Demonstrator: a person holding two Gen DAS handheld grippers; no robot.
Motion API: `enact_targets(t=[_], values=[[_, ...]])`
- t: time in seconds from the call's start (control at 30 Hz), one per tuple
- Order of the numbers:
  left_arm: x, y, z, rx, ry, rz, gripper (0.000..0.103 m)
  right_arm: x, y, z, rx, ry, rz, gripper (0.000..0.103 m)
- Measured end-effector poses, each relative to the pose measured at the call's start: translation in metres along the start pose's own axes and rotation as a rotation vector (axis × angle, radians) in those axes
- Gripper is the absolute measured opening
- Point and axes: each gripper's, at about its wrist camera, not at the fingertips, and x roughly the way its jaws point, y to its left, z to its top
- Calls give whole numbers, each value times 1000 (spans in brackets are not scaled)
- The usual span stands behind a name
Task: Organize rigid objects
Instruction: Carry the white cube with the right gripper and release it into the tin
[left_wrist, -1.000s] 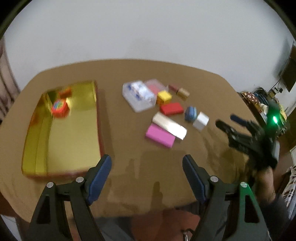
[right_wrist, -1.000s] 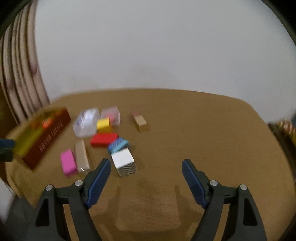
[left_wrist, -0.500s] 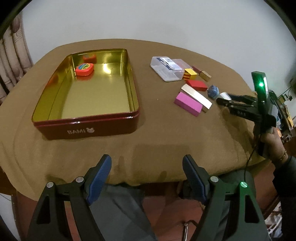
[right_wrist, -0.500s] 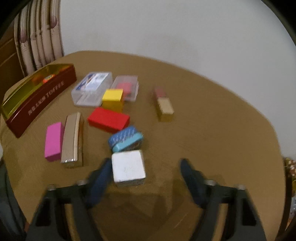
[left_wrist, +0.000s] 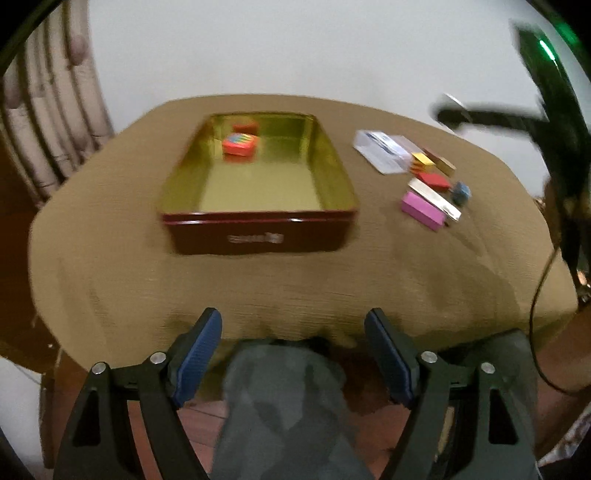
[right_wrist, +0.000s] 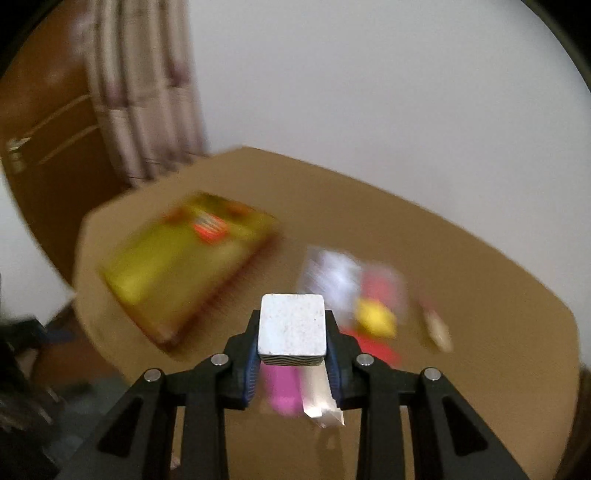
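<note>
The right wrist view showed the right gripper (right_wrist: 292, 354) clenched on a white cube (right_wrist: 292, 329), center frame. Only the left view showed the left gripper (left_wrist: 293, 356) empty and opening, red tin (left_wrist: 258, 229) on the counter (left_wrist: 110, 258) above it.

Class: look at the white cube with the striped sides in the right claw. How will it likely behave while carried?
The white cube probably stays rigid: its edges look straight between the right claw pads. Flat sides suggest it won't roll once set down. It seems light, though weight can't be confirmed.
</note>
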Motion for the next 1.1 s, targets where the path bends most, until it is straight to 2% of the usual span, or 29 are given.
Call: enact_targets(t=[0.07, 0.13, 0.23, 0.33, 0.43, 0.63, 0.83, 0.87, 0.93, 0.97, 1.0, 1.03, 1.1], values=[[-4, 12, -1, -15, -18, 26, 81, 23, 27, 31, -44, 17, 64, 30], [-5, 22, -2, -36, -27, 47, 81, 56, 49, 59, -96, 55, 86, 30], [-2, 35, -4, -72, -20, 25, 81, 122, 67, 85, -146, 184, 105, 30], [5, 44, -3, -83, -6, 34, 81, 170, 79, 91, -195, 282, 79, 30], [7, 46, -2, -57, -17, 77, 81, 212, 91, 93, -248, 371, 30, 30], [11, 51, -2, -55, -3, 54, 81, 258, 101, 96, -279, 463, 4, 30], [18, 54, -4, -95, 45, 49, 81, 281, 108, 115, -231, 452, 42, 30], [18, 50, -5, -106, 50, 52, 81, 282, 109, 117, -203, 439, 71, 31], [19, 53, -7, -120, 58, 47, 81, 281, 109, 121, -164, 411, 101, 41], [19, 53, -7, -124, 60, 48, 81, 279, 110, 122, -164, 395, 89, 48], [19, 52, -8, -126, 59, 49, 81, 273, 110, 124, -167, 366, 62, 50], [18, 51, -8, -124, 58, 49, 81, 267, 109, 125, -167, 341, 46, 50], [17, 47, -9, -113, 47, 52, 81, 235, 102, 125, -146, 251, 77, 50]])
